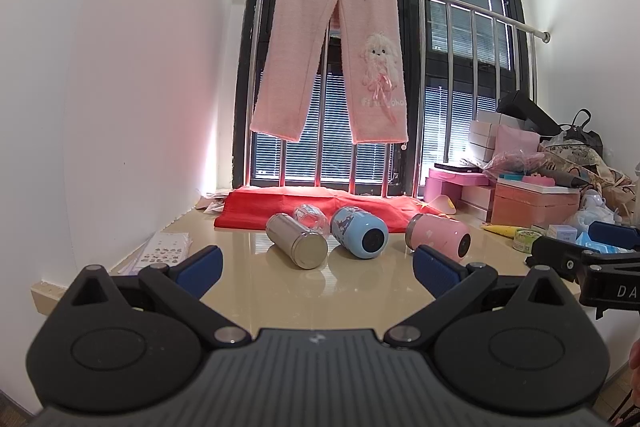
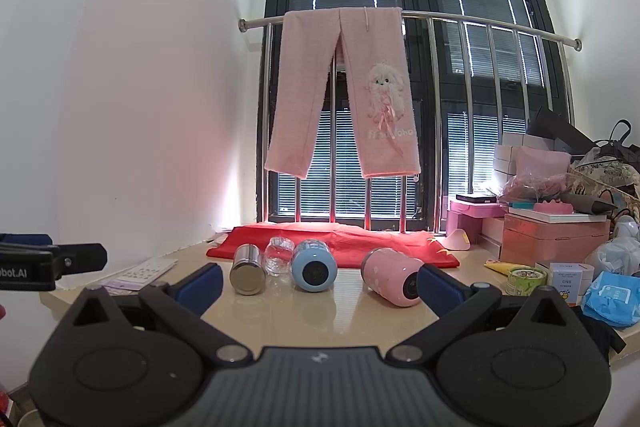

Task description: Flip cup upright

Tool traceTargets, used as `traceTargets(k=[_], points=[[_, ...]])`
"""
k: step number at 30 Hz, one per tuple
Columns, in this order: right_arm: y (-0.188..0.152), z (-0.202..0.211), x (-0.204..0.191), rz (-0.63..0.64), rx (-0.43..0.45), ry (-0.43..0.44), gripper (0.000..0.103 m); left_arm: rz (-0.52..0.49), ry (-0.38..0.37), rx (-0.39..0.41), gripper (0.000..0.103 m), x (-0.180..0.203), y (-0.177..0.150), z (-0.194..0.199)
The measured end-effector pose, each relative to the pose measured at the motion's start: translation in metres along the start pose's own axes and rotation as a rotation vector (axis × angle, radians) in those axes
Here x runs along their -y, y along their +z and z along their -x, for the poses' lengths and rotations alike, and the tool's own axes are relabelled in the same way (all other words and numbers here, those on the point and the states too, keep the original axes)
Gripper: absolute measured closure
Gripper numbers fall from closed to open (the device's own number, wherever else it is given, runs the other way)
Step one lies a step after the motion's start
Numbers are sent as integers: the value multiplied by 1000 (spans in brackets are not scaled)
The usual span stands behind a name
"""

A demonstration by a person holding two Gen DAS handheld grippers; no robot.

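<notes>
1. In the left wrist view, the left hand-held gripper (image 1: 318, 263) is seen spread wide with nothing held. Four cups are seen lying on their sides on the tabletop (image 1: 248, 291): a steel cup (image 1: 297, 241), a clear cup (image 1: 310, 217) behind it, a blue cup (image 1: 359, 232) and a pink cup (image 1: 438, 237). The right hand-held gripper (image 1: 576, 247) is glimpsed at the right edge.

2. In the right wrist view, the right hand-held gripper (image 2: 320, 281) is likewise shown wide open and empty. A blue packet (image 2: 614, 297) is revealed only here.

A home is shown: pink trousers (image 2: 344, 91) are hung on a window rail (image 2: 480, 21), and gift boxes (image 2: 554, 239), bags and toiletries are piled beside a beige sill (image 2: 344, 311).
</notes>
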State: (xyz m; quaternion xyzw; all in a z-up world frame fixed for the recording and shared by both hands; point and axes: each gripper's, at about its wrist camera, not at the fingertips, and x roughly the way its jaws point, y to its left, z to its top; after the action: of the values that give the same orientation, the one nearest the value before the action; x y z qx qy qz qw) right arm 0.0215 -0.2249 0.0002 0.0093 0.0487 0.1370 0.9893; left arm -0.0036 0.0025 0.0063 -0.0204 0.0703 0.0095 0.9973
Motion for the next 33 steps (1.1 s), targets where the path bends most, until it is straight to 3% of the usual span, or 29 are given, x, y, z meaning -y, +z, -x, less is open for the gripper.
traceTargets(k=[23, 33], points=[[-1, -9, -1, 13, -11, 7, 0, -7, -7, -35, 0, 1, 2, -10], [-3, -72, 4, 27, -55, 20, 0, 25, -19, -178, 0, -15, 17, -89]])
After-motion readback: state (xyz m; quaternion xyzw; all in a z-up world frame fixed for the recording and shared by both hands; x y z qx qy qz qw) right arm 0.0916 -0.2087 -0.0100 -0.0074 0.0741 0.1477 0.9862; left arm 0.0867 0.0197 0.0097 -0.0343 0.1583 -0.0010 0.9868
